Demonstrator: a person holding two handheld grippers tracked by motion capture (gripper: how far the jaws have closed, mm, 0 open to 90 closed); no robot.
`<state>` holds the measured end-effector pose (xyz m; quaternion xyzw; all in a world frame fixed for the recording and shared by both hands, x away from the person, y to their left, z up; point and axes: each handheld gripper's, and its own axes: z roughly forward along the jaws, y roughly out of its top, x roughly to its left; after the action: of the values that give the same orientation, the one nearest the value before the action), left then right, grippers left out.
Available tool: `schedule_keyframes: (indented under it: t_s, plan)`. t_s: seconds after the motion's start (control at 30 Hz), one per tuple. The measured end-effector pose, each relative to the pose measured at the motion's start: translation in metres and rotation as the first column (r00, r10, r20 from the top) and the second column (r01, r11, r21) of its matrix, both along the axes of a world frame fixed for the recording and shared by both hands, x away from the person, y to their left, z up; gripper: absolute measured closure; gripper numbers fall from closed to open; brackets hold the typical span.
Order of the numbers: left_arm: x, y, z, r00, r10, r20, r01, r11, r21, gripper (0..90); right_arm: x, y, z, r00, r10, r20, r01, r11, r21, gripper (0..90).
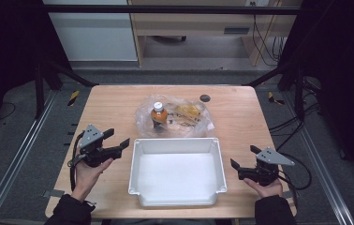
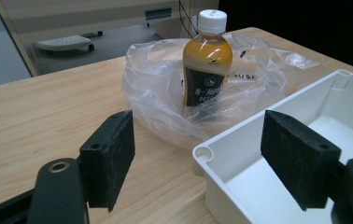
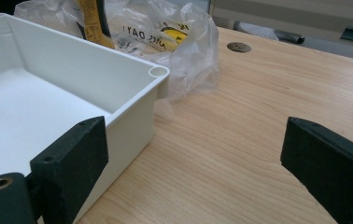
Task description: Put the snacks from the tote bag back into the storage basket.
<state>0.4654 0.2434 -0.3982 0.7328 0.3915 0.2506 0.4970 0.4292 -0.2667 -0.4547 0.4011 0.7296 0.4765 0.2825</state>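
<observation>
Bottle [image 2: 207, 60] upright in plastic bag [image 2: 160, 88], well beyond wide-open, empty left gripper [image 2: 198, 158].

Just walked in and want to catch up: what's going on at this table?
A person sits at a wooden table with a two-jaw gripper in each hand. The left gripper and the right gripper are both open and hold nothing, one on either side of an empty white tray. Behind the tray lies a clear plastic bag with an upright orange bottle and a yellow packet in it. Nothing has been taken out yet.
</observation>
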Motion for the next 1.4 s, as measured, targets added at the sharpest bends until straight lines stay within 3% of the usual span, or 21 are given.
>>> schedule_keyframes:
  t_s: [1.4]
  plan:
    - [0.035, -0.030, 0.013, 0.9998, -0.021, 0.006, 0.021, 0.9997, -0.011, 26.6, 0.000, 0.000, 0.000, 1.0000, 0.002, 0.000, -0.002, 1.000, 0.001, 7.8]
